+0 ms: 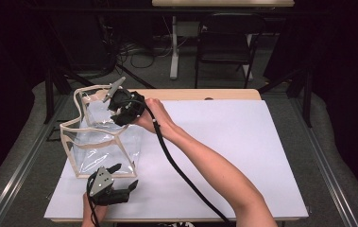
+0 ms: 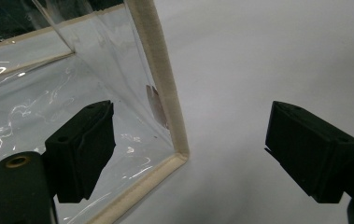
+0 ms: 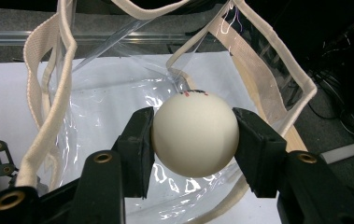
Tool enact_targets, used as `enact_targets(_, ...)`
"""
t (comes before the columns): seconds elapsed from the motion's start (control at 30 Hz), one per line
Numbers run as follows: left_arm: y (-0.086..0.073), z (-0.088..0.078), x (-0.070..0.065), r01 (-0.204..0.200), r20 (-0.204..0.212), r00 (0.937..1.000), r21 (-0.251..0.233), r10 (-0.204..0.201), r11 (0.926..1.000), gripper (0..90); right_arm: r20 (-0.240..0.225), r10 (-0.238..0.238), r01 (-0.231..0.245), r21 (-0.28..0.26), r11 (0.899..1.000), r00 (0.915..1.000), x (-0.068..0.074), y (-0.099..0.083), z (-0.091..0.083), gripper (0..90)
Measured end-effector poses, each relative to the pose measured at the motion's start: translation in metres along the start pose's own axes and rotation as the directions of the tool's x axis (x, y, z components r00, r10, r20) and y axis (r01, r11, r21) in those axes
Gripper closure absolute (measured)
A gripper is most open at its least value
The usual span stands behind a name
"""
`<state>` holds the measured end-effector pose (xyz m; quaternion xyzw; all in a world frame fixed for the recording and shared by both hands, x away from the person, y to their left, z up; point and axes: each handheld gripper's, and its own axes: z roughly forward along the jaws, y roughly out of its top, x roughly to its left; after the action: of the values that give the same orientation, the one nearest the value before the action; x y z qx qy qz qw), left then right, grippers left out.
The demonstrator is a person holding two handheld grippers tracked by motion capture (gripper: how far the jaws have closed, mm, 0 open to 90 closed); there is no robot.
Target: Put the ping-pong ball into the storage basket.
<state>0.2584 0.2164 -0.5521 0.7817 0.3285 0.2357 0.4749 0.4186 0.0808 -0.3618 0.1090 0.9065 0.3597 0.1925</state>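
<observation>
Both forearms are bare, with no sleeves in sight; the left hand-held gripper [image 1: 125, 186] is black with a grey three-cornered plate on top, its blocky pads [image 2: 83, 149] matt black; the right hand-held gripper [image 3: 194, 135] has black jaws with brass-coloured rivets, another grey plate, and a thick black cable [image 1: 176, 165] trailing along the arm.

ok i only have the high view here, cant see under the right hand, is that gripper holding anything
Observer: Yes. In the right gripper view the right gripper is shut on a white ball.
Operator: is it over the bag yet
Observer: The ball is at the open top of the clear bag, whose cream rim curves around behind it.
Operator: and the left one
Observer: The left gripper is open, its fingers either side of the bag's near bottom corner, not pressing it.
</observation>
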Motion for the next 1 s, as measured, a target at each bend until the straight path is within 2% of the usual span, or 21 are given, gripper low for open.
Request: enact_targets(1.0, 0.0001, 0.0004, 0.0002, 0.0, -0.002, 1.0, 0.001, 0.0, 1.0, 16.0, -0.031, 0.003, -0.001, 0.069, 0.998, 0.9995, 0.0013, -0.0005, 0.0085, 50.4)
